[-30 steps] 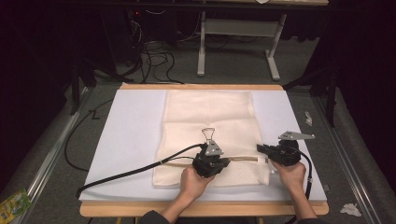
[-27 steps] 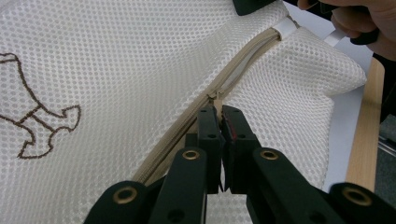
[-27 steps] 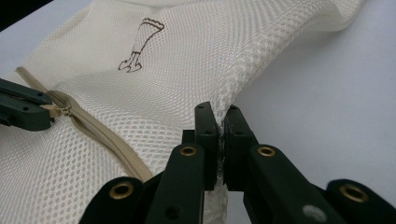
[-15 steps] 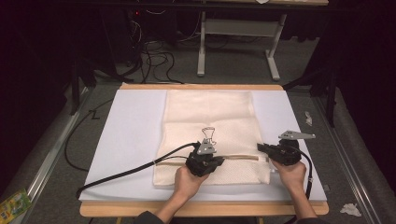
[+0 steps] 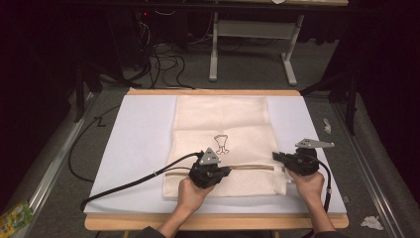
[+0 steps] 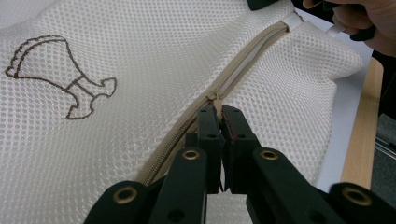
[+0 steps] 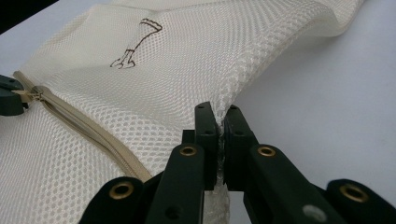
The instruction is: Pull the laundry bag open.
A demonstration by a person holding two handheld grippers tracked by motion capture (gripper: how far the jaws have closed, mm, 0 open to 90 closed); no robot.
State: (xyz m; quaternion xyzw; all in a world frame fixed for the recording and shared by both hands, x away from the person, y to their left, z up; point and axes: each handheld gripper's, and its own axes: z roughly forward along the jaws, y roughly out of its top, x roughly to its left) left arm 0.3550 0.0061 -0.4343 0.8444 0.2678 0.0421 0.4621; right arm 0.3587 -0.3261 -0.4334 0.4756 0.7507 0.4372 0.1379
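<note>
A cream mesh laundry bag [image 5: 223,116] with a small brown embroidered figure [image 5: 221,143] lies flat on the white table top [image 5: 133,148]. A beige zipper [image 5: 252,167] crosses its near end. My left gripper [image 5: 227,171] is shut on the zipper pull [image 6: 215,100], about mid-way along the zipper. The zipper [image 6: 252,56] gapes open from the pull toward the bag's right edge. My right gripper [image 5: 277,156] is shut on the mesh at that right edge [image 7: 224,100]. In the right gripper view the left gripper [image 7: 9,95] sits at the far end of the zipper [image 7: 79,126].
A wooden strip [image 5: 213,222] runs along the table's near edge. The left gripper's black cable [image 5: 124,186] trails across the white surface to the left. Beyond the table stand a desk frame [image 5: 252,29] and loose cables [image 5: 163,59] on the floor.
My left gripper has slid a little to the left along the zipper with the pull in it. The right gripper has stayed where it was.
</note>
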